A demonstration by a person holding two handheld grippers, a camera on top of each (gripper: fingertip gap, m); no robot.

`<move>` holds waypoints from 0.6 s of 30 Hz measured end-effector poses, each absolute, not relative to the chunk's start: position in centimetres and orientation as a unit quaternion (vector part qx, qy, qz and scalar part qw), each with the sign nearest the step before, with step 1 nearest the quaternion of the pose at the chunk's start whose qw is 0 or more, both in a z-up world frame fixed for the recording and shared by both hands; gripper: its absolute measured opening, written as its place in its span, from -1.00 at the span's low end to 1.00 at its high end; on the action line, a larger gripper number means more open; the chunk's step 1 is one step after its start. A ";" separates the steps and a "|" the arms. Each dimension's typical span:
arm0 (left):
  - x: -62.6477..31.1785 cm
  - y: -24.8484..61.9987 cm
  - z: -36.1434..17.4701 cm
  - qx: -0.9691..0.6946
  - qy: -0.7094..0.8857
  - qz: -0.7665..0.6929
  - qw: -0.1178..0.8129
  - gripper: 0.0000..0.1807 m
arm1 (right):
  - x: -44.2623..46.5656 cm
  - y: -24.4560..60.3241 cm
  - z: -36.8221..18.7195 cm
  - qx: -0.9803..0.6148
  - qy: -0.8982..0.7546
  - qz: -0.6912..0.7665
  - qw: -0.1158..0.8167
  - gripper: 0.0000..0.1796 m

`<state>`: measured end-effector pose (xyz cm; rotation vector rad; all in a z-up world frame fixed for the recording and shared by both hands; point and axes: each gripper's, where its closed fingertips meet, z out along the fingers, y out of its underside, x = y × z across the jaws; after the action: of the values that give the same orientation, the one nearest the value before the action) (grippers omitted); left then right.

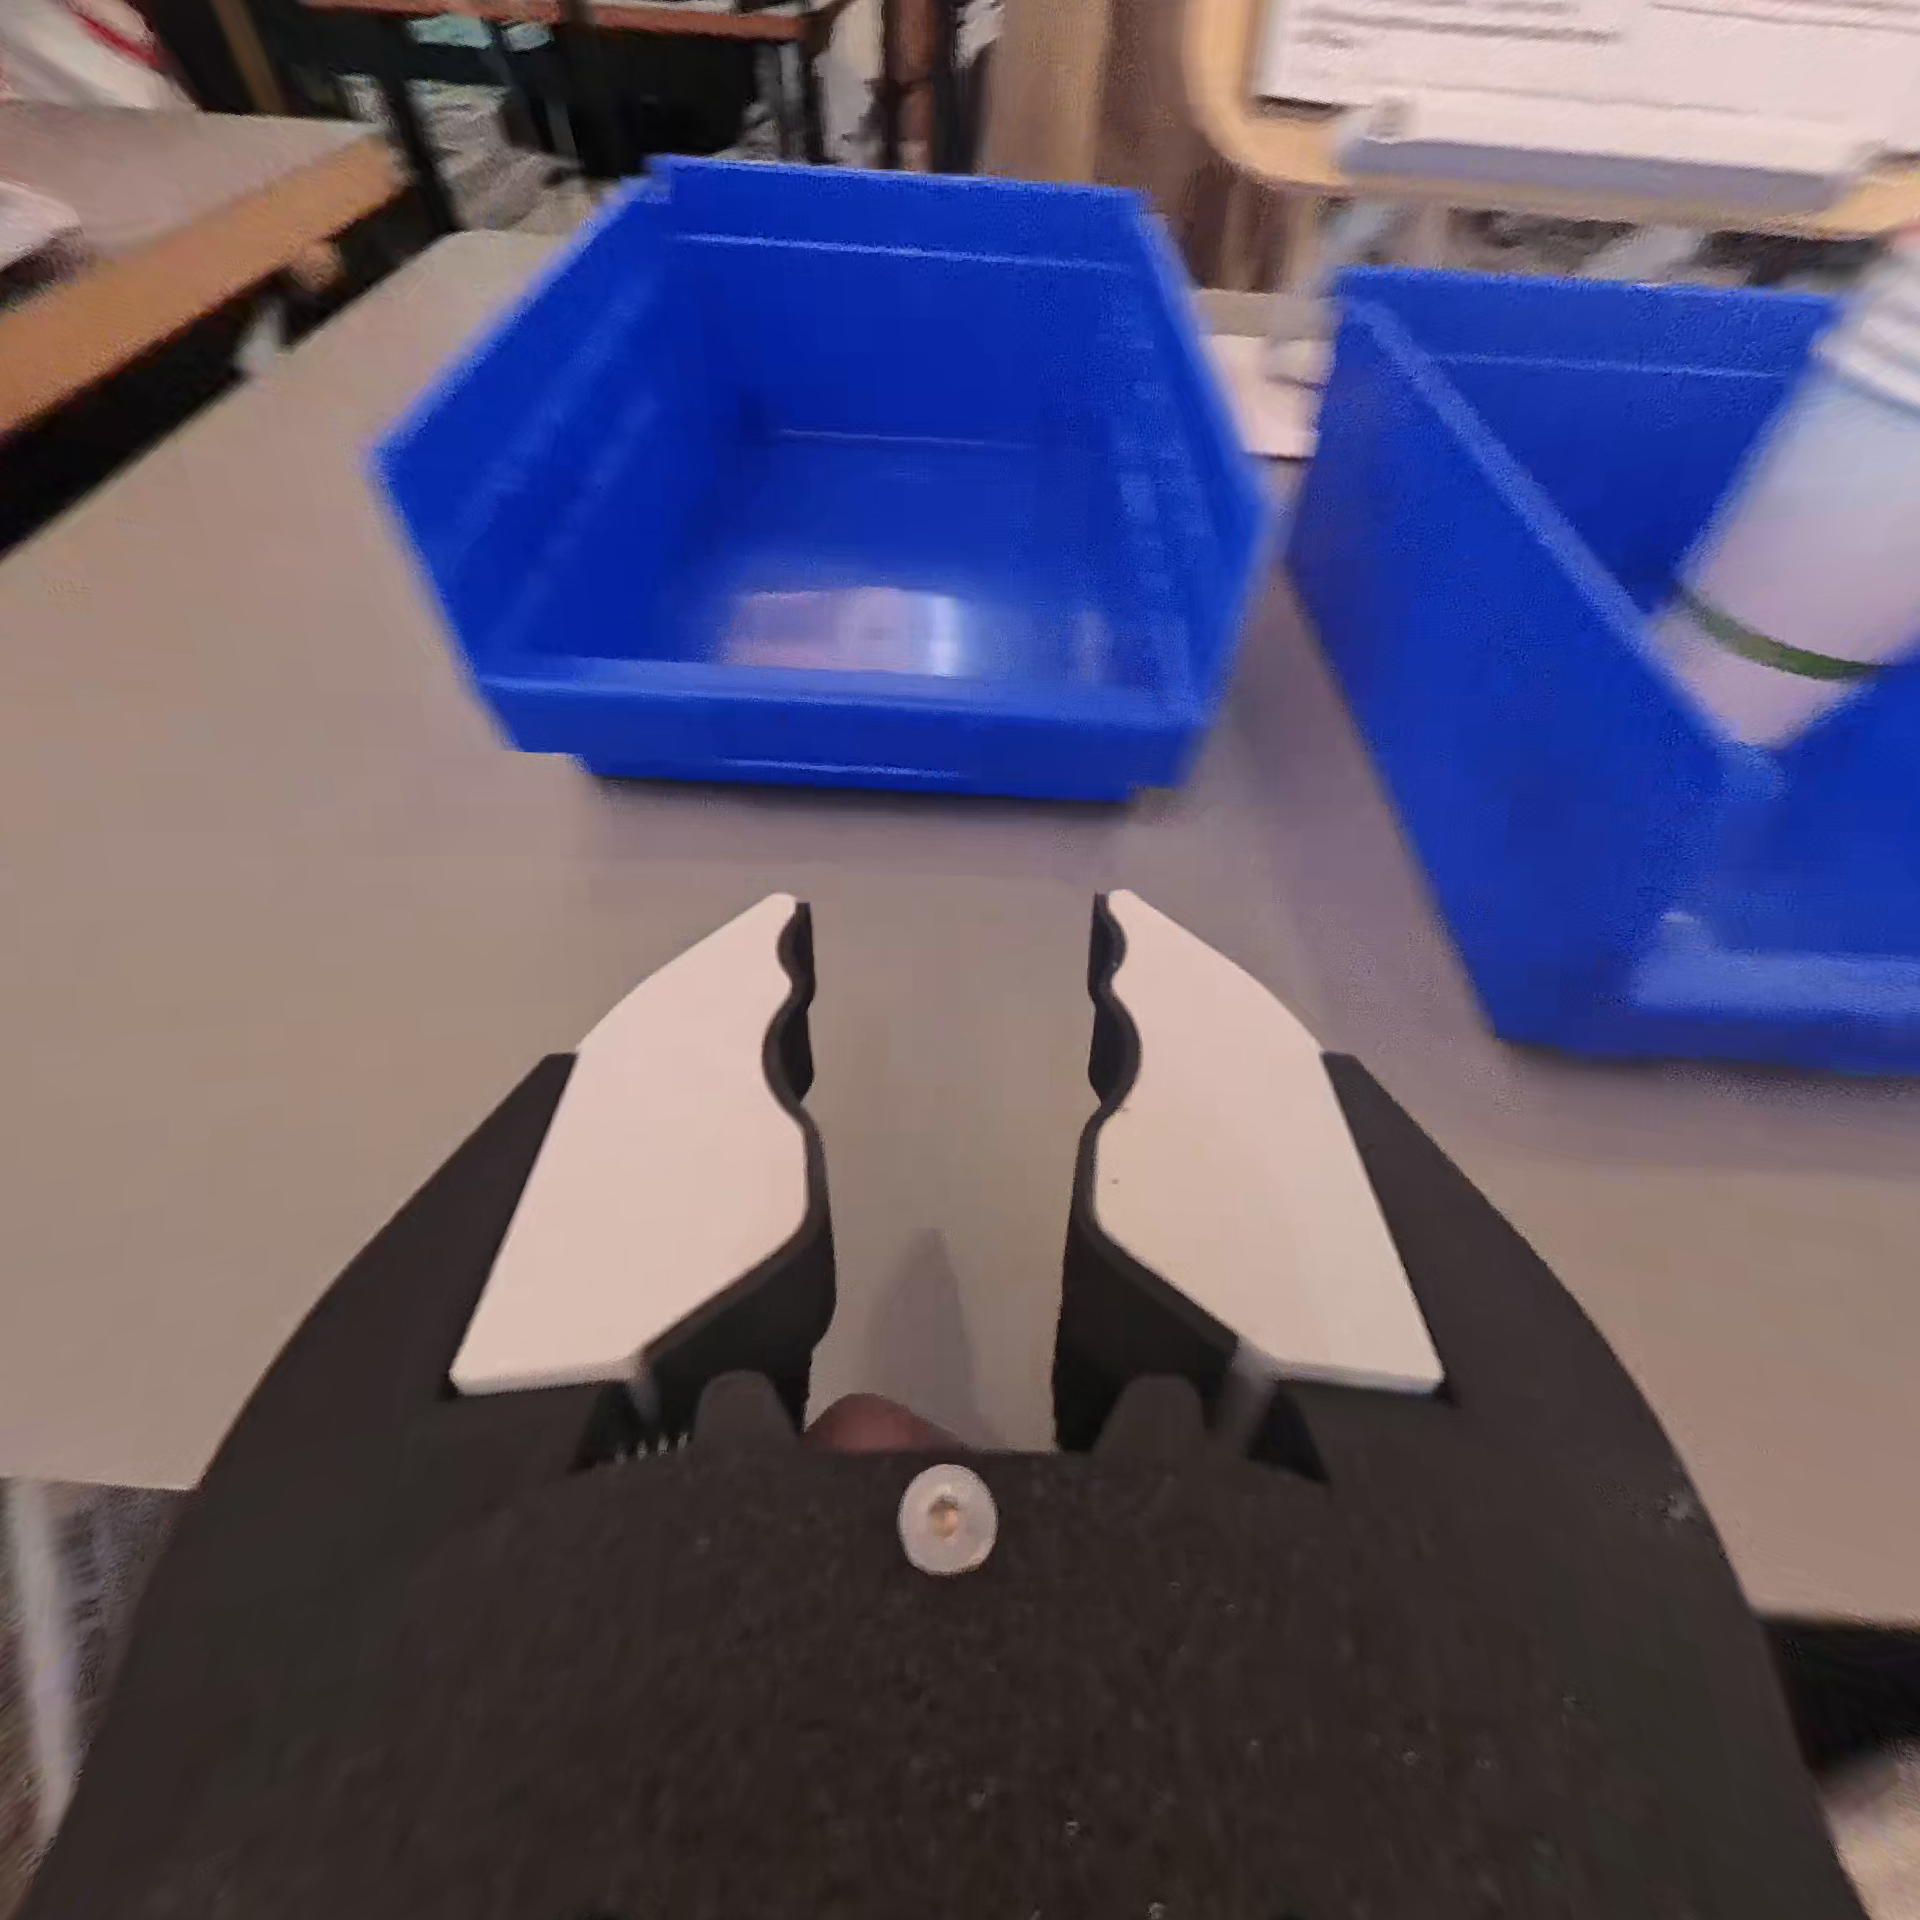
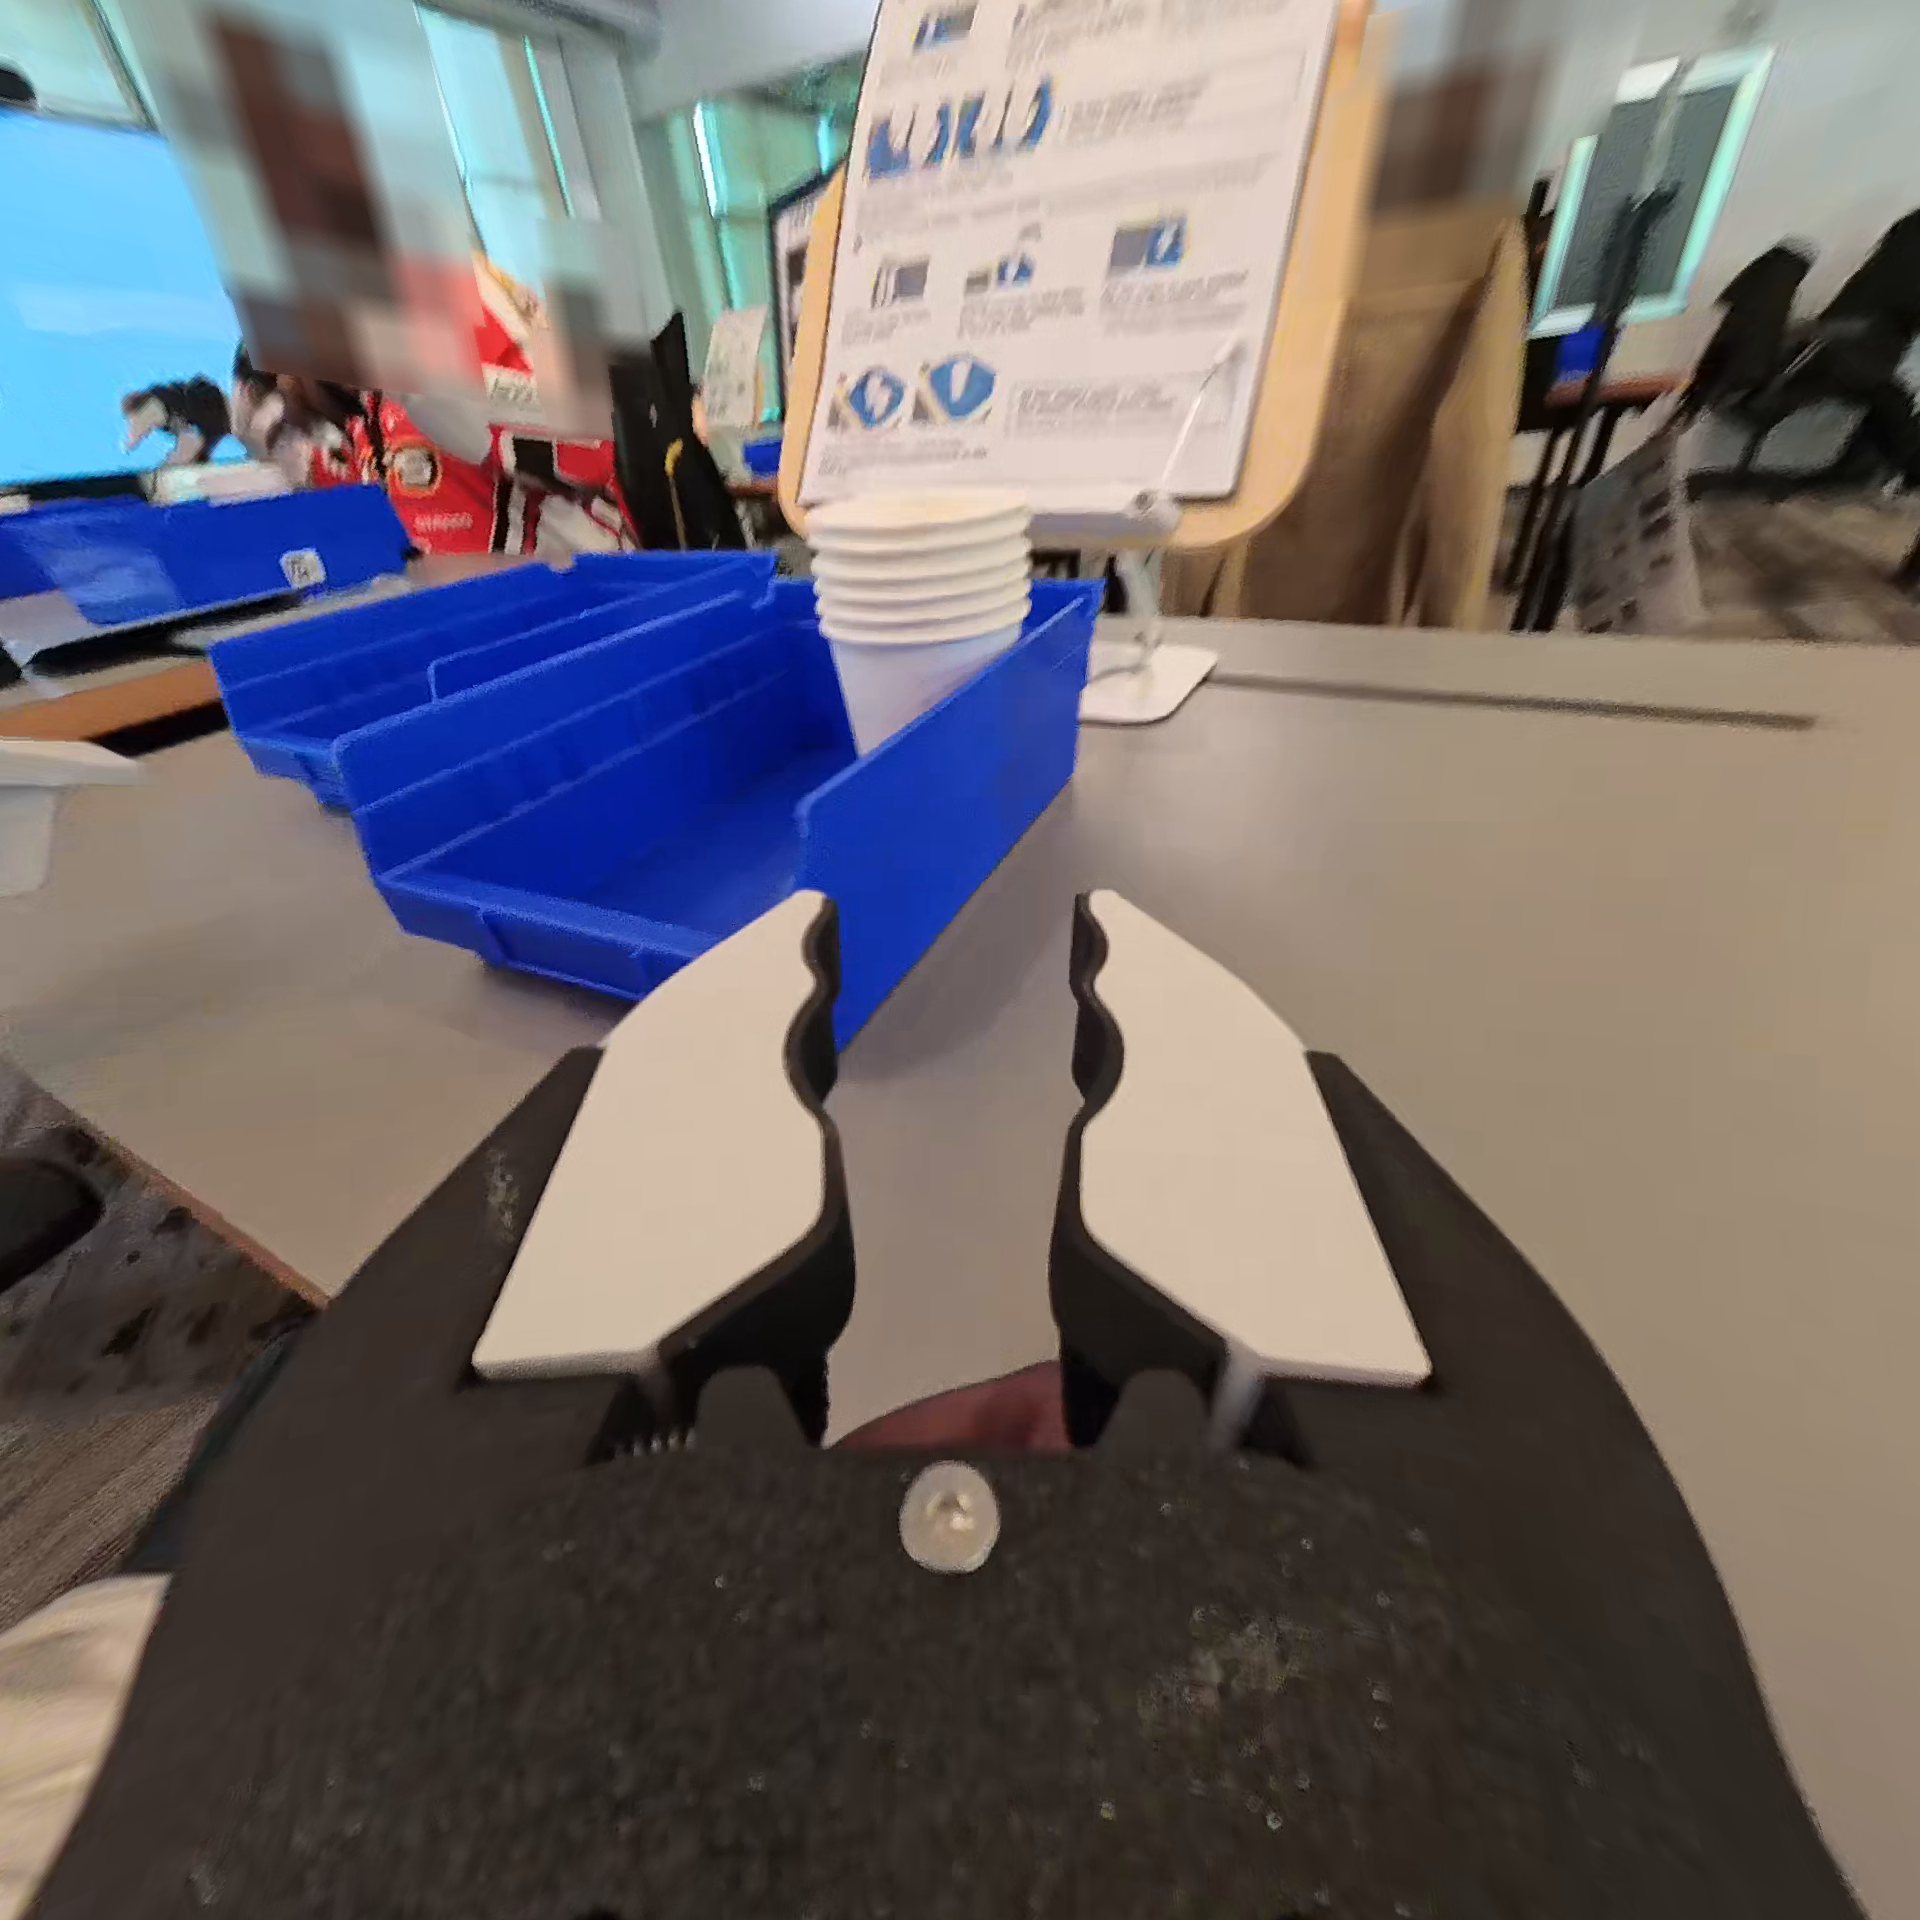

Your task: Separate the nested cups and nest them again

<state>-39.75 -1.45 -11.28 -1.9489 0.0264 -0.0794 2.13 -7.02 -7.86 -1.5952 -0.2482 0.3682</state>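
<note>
The left gripper [image 1: 951,914] hangs over the grey table [image 1: 260,935] with its jaws parted and nothing between them. Just ahead of it sits a blue bin [image 1: 831,717], open at the top, with only a glossy reflection on its floor. To the right, a second bin [image 1: 1538,790] stands just beside the first, its long side wall facing the camera. Leaning inside it is the cup stack [image 1: 1797,561], white and blurred, with a thin green line around it low down.

The right gripper [image 2: 951,914] is likewise spread, gripping nothing, above bare tabletop [image 2: 1455,935]. Its left fingertip [image 2: 810,935] overlaps the near corner of the second bin [image 2: 935,810] in the picture; whether they touch cannot be told. The cups [image 2: 920,582] stand at the far end of that bin, several ribbed rims showing nested one in another, rising above the wall. The near part of the bin holds nothing visible. Beyond, the first bin [image 2: 499,665] lies to the left. Behind the cups a printed sheet [image 2: 1070,239] leans on a wooden stand.
</note>
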 end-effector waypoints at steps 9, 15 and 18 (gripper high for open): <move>-51.5 10.8 -11.4 -0.857 -0.047 0.007 0.513 -0.26 | 2.6 -7.5 -8.8 -0.702 -0.092 0.192 0.680 -0.64; -51.7 15.0 -13.2 -0.876 -0.069 -0.028 0.476 -0.67 | 0.9 -7.2 -10.5 -0.721 -0.101 0.202 0.656 -0.67; -51.5 14.8 -13.1 -0.873 -0.071 -0.059 0.480 -0.94 | 0.2 -7.3 -10.8 -0.723 -0.103 0.210 0.650 -0.68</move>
<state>-51.52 14.81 -13.14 -2.1292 -0.1725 -0.1452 0.22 -7.26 -10.76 -1.6432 -0.2335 0.4774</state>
